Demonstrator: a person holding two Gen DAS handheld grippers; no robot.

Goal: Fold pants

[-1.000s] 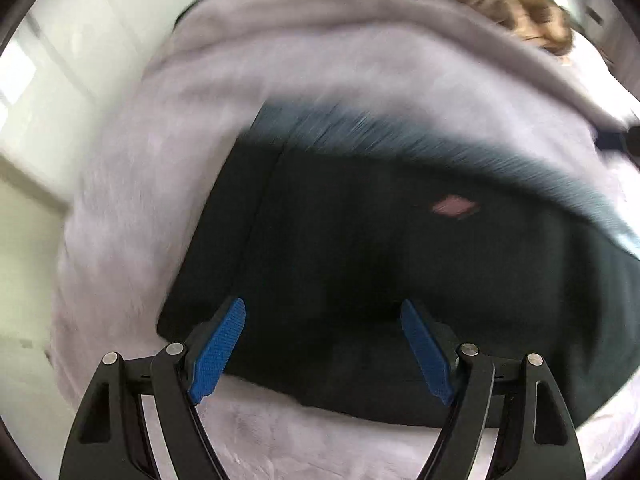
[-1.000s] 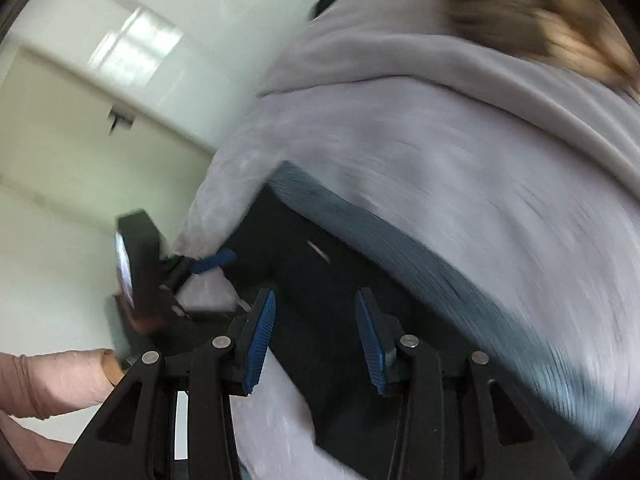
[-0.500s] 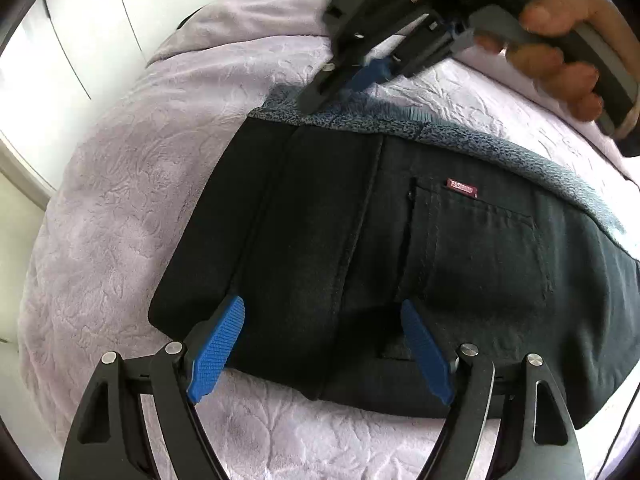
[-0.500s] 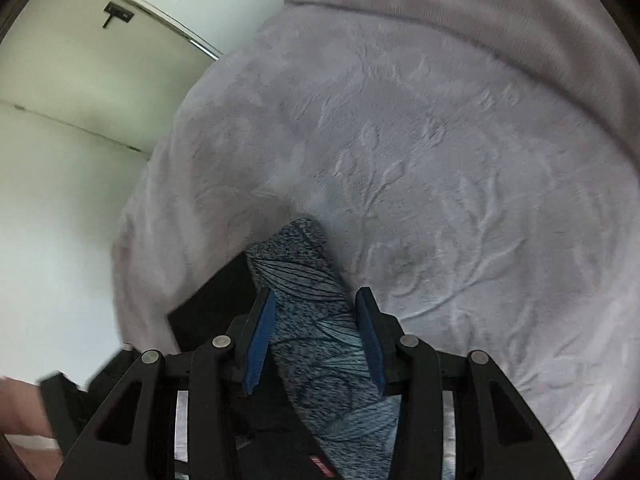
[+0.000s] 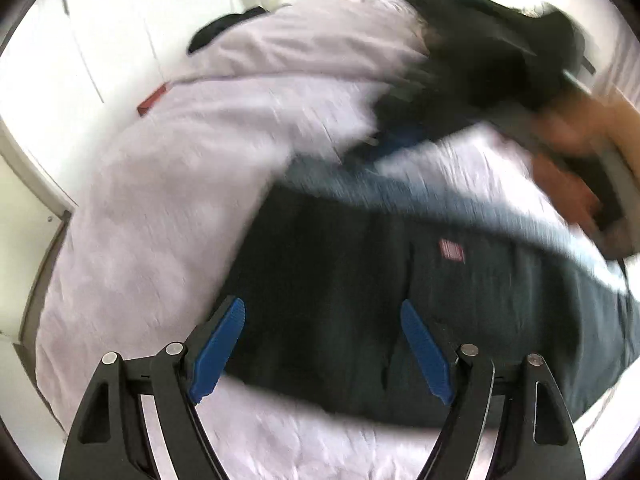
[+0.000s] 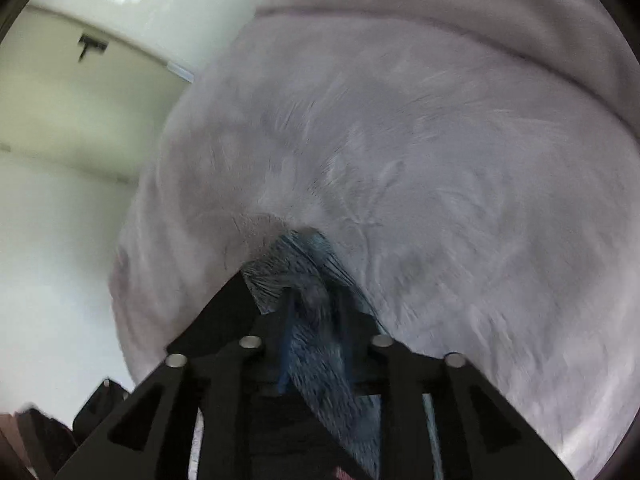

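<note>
Bare lilac bed cover (image 5: 168, 208) is lying open to the left of the black pants (image 5: 340, 288) and along their near edge, under the left gripper (image 5: 322, 344), whose jaws are standing wide with nothing between them. At the far waistband (image 5: 420, 196) the right gripper (image 5: 472, 80) and its hand (image 5: 576, 148) are crowding the upper right approach

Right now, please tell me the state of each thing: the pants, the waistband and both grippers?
pants: lying flat on the bedspread, not yet folded.
waistband: pinched at its edge by the right gripper.
left gripper: open, holding nothing, above the pants.
</note>
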